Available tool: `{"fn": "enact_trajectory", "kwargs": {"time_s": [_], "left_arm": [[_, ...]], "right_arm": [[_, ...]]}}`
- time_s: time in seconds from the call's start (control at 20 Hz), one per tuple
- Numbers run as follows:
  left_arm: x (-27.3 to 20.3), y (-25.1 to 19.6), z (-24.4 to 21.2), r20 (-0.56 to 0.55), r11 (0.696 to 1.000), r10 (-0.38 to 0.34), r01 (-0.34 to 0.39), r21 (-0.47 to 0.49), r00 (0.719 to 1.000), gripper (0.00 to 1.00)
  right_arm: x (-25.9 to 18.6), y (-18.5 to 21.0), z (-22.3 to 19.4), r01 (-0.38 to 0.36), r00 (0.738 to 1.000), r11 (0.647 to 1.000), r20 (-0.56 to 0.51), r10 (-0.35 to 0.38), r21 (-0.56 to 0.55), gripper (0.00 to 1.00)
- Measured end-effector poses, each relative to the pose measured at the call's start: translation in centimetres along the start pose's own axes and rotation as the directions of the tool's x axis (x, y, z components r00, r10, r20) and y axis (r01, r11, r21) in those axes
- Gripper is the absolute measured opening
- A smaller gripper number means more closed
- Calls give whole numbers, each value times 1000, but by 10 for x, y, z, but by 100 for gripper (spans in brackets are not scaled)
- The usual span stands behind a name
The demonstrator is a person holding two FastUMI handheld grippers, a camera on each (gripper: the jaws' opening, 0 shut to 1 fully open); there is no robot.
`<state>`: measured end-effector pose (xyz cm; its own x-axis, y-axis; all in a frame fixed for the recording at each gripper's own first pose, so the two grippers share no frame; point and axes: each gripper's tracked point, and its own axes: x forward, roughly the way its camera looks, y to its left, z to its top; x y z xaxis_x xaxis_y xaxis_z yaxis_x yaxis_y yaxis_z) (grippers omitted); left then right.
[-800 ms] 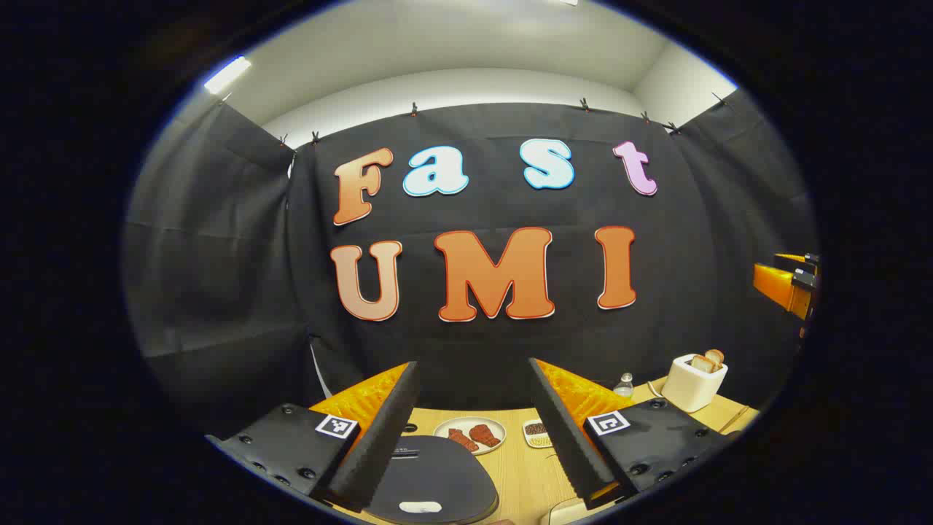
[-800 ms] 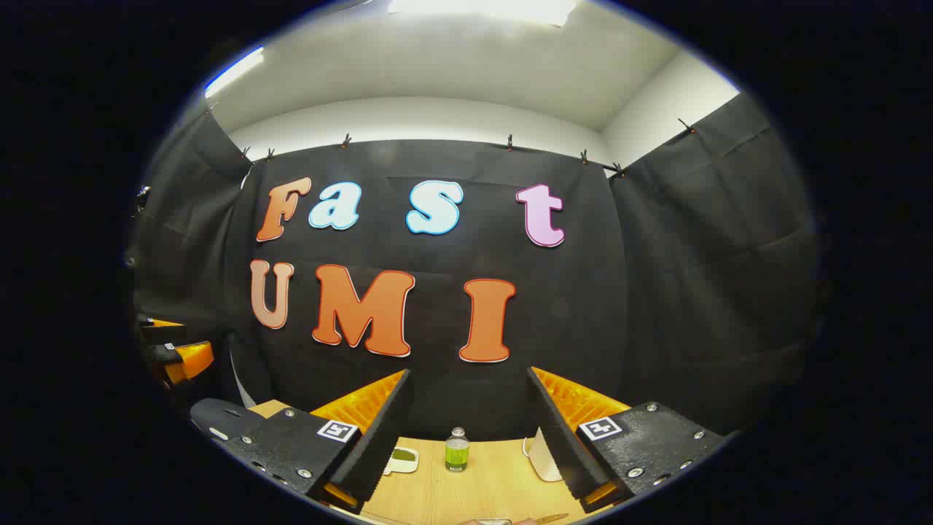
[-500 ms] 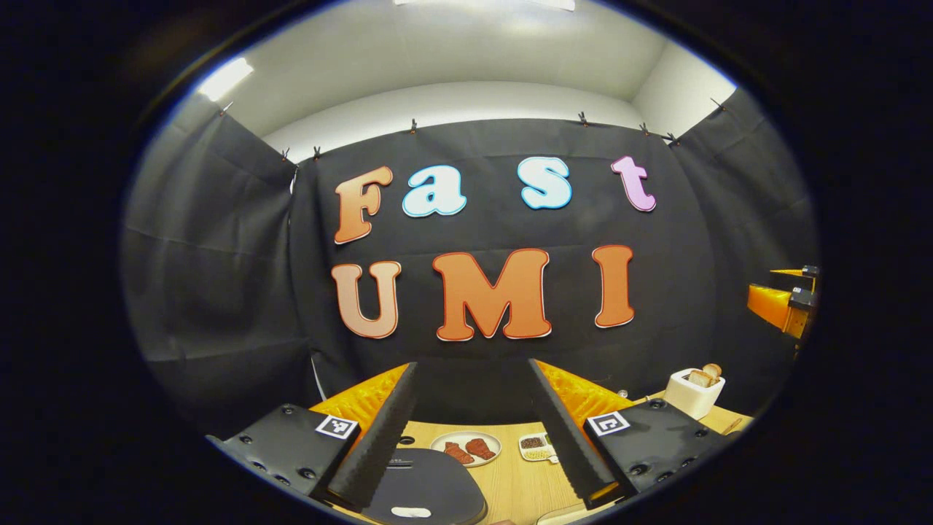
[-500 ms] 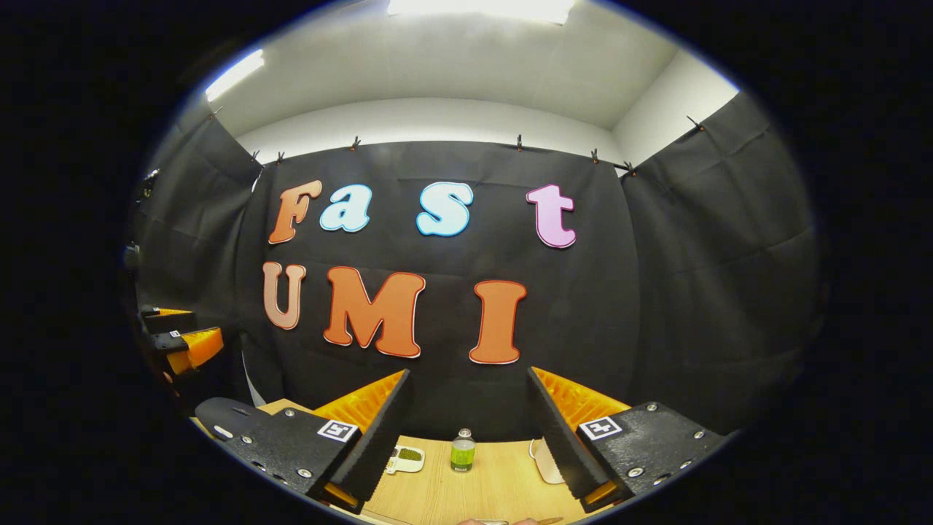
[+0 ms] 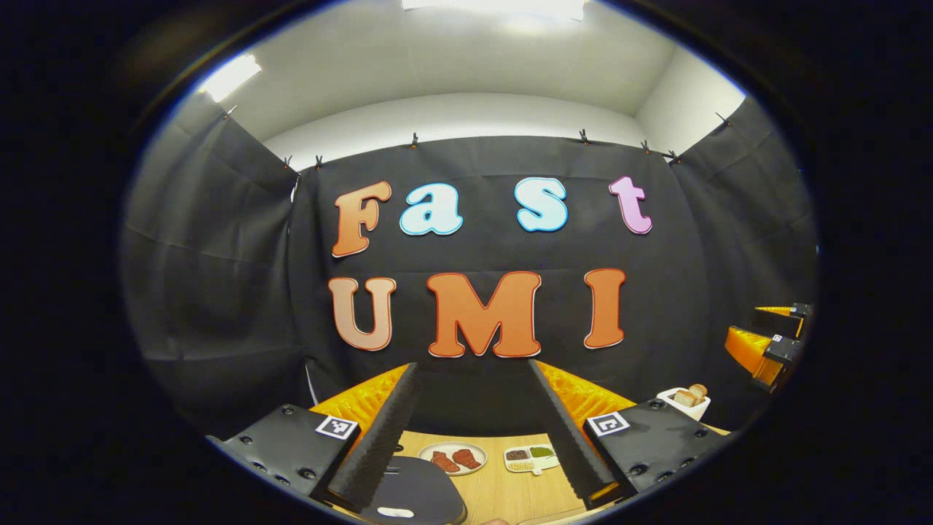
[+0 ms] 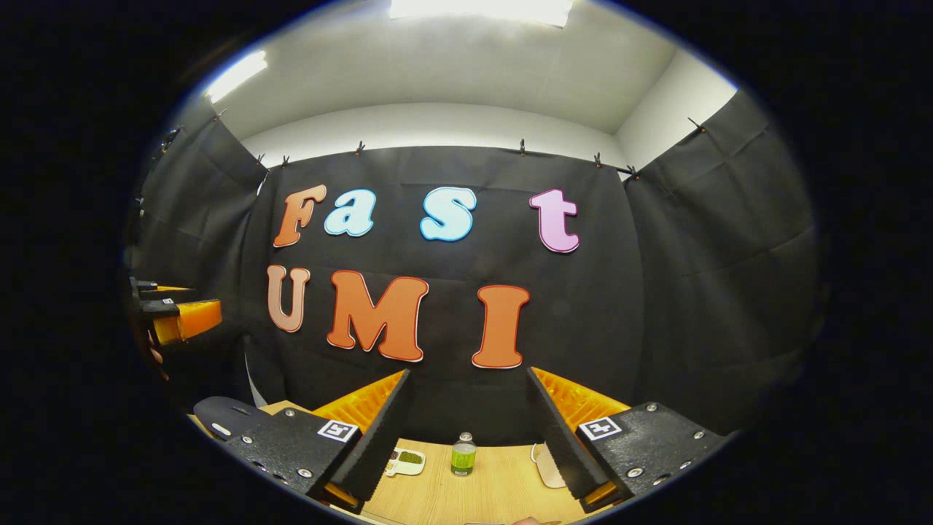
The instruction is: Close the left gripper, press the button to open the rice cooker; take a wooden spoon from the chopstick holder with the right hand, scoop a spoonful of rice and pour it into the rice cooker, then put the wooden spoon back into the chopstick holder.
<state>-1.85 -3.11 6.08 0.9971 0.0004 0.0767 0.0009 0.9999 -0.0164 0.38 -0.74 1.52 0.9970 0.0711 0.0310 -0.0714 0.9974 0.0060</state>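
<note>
Plate, divided dish, toaster, green bottle.

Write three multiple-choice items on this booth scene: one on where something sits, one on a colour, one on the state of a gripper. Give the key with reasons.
1. In the left gripper view, where does the round plate with reddish food sit on the light wooden table?
A. between that gripper's two fingers
B. on top of the white toaster
C. on the floor

2. What colour is the liquid in the small clear bottle in the right gripper view?
A. red
B. green
C. blue

3. How does the left gripper stand?
A. shut on a wooden spoon
B. shut with nothing in it
C. open with nothing in it

Key: 1 A, the plate shows in the gap between the fingers. 2 B, the bottle's lower part is green. 3 C, its fingers stand wide apart around nothing.
</note>
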Motion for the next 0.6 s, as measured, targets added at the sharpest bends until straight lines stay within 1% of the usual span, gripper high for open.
{"fn": "enact_trajectory", "kwargs": {"time_s": [0.05,0.1,0.15,0.2,0.25,0.3,0.35,0.4,0.45,0.5,0.55,0.6], "left_arm": [[0,1,-3,-15,1000,11,-11,14,1000,100],[0,1,-5,-25,1000,9,-9,19,1000,100],[1,-3,-5,-26,1000,4,-4,12,1000,91],[2,-3,-6,-34,1000,4,-4,6,999,83],[3,0,-10,-46,1000,10,-9,6,999,74],[4,5,-10,-53,1000,22,-22,16,998,66],[5,14,-8,-51,999,43,-42,26,998,57],[8,20,-8,-49,998,60,-58,31,997,49],[9,20,-10,-58,998,59,-57,33,997,40],[12,22,-13,-68,997,67,-65,38,995,32],[13,32,-16,-79,995,92,-89,47,993,23],[14,40,-21,-96,992,121,-116,55,988,15]], "right_arm": [[0,0,1,-4,1000,1000,2,4,9,96],[1,1,0,-14,1000,1000,0,14,19,96],[1,1,-5,-20,1000,1000,-13,21,24,96],[2,0,-10,-23,999,999,-30,24,24,92],[6,-2,-11,-23,999,1000,-41,24,18,94],[8,-3,-12,-19,999,1000,-43,20,12,96],[8,-2,-12,-16,999,1000,-41,17,6,96],[8,-2,-13,-11,999,1000,-40,11,1,94],[8,-3,-16,-5,999,1000,-42,5,-3,94],[9,-5,-18,3,999,1000,-45,-3,-6,96],[9,-7,-20,11,999,1000,-49,-11,-8,96],[9,-8,-22,17,998,1000,-53,-17,-9,94]]}}
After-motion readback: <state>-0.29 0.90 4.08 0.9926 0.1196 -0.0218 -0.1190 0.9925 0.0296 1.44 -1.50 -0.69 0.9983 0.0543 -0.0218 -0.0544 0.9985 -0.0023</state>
